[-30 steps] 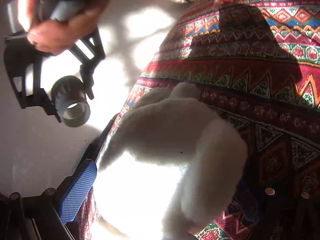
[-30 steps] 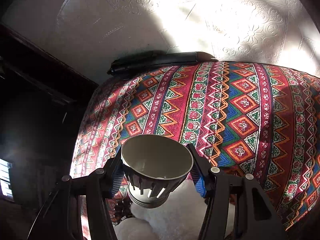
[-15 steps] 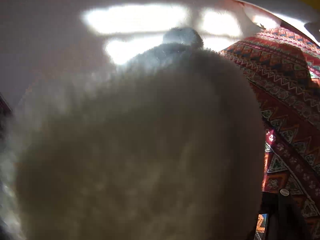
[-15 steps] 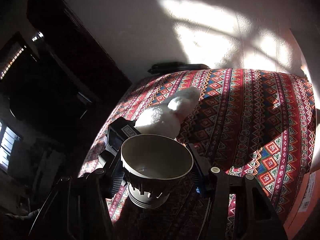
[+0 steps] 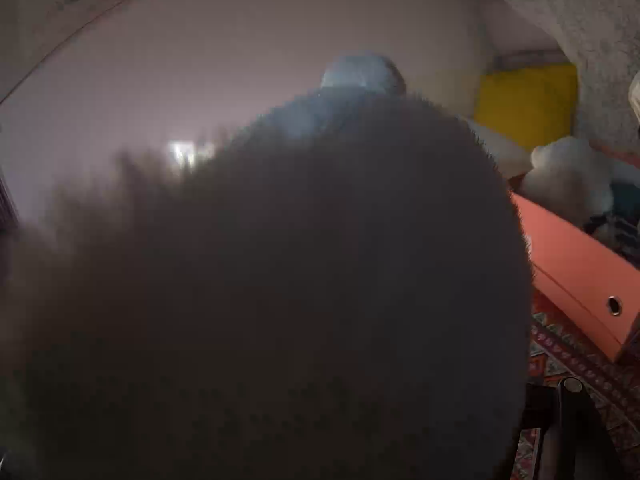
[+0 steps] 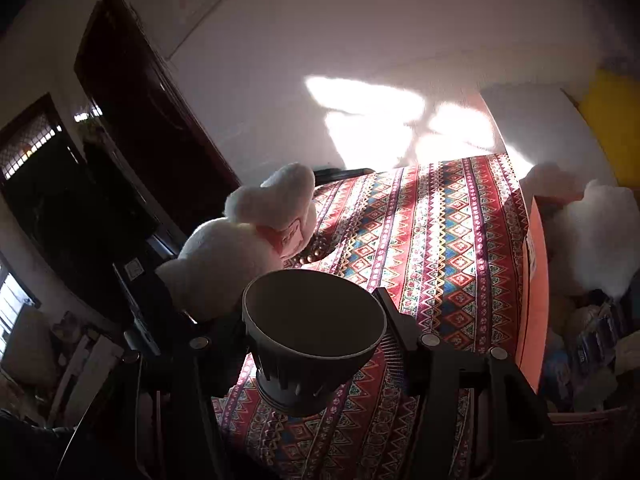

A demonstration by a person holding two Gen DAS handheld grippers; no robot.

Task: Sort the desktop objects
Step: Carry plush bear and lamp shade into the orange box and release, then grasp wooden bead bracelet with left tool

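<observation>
Here, above the red patterned tablecloth [image 6: 440, 240], the right gripper [image 6: 316, 320] clamps a grey funnel-shaped cup [image 6: 314, 320] while the left gripper, itself hidden, carries a white plush rabbit [image 6: 248, 240] toward the orange box [image 6: 534, 280]; soft fur could slip.

The toy [image 6: 248, 240] is fluffy white plush, with a smooth pink patch at its 3 o'clock side; close to the left lens it shows as a dark fuzzy mass [image 5: 280, 300]. The cup [image 6: 314, 316] looks like smooth matt plastic, ribbed round its base. The cloth [image 6: 432, 240] is woven, patterned, matt. The box [image 5: 576, 264] at 3 o'clock is smooth orange card with a metal eyelet. The wall [image 6: 320, 32] is matt plaster.
</observation>
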